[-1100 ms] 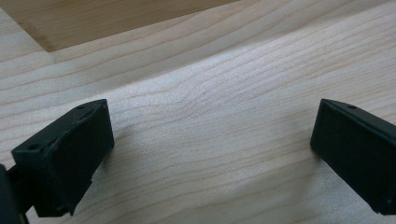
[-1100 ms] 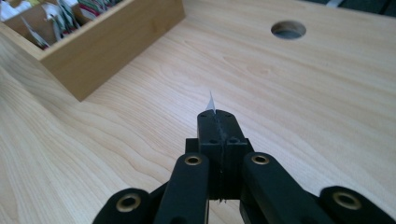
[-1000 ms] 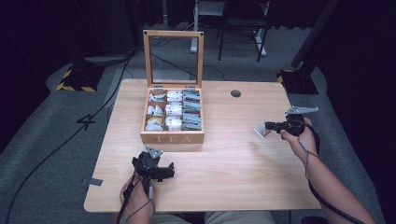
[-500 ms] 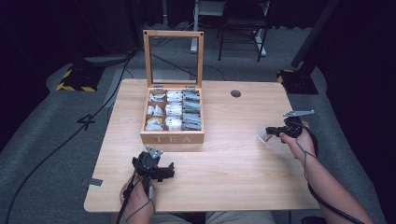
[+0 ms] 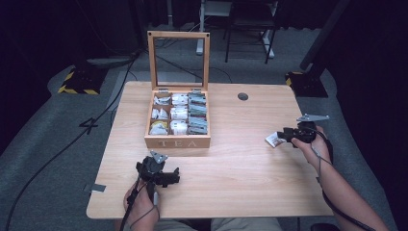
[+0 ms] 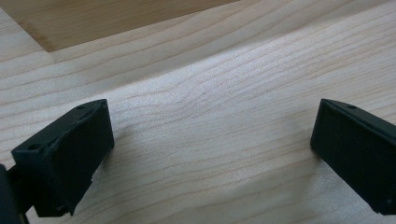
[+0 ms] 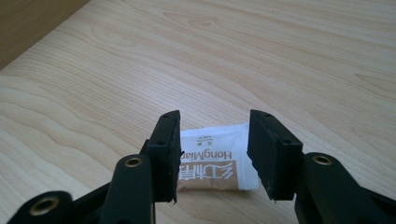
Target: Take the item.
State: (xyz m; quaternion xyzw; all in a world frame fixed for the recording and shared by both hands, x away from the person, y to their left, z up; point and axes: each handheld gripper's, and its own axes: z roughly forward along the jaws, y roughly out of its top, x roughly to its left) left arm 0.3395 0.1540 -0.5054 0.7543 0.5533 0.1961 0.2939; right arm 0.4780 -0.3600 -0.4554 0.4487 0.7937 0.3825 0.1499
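A white and brown tea sachet [image 7: 210, 158] lies flat on the wooden table [image 5: 240, 168] near its right edge, also seen as the sachet [image 5: 274, 140] in the high view. My right gripper [image 7: 215, 119] stands over it, jaws apart on either side of the sachet, not pressing it; in the high view the right gripper [image 5: 283, 136] points left. My left gripper [image 5: 161, 175] rests at the table's near left, in front of the wooden tea box [image 5: 177, 142]. In the left gripper view the left gripper [image 6: 212, 126] is wide open over bare wood.
The tea box's glass lid [image 5: 179, 34] stands upright at the back; its compartments hold several sachets. A round cable hole [image 5: 243, 96] sits at the far right of the table. Dark chairs and cables lie on the floor beyond.
My right gripper has come down a little with the sachet, which now lies on the table. The left gripper has not moved.
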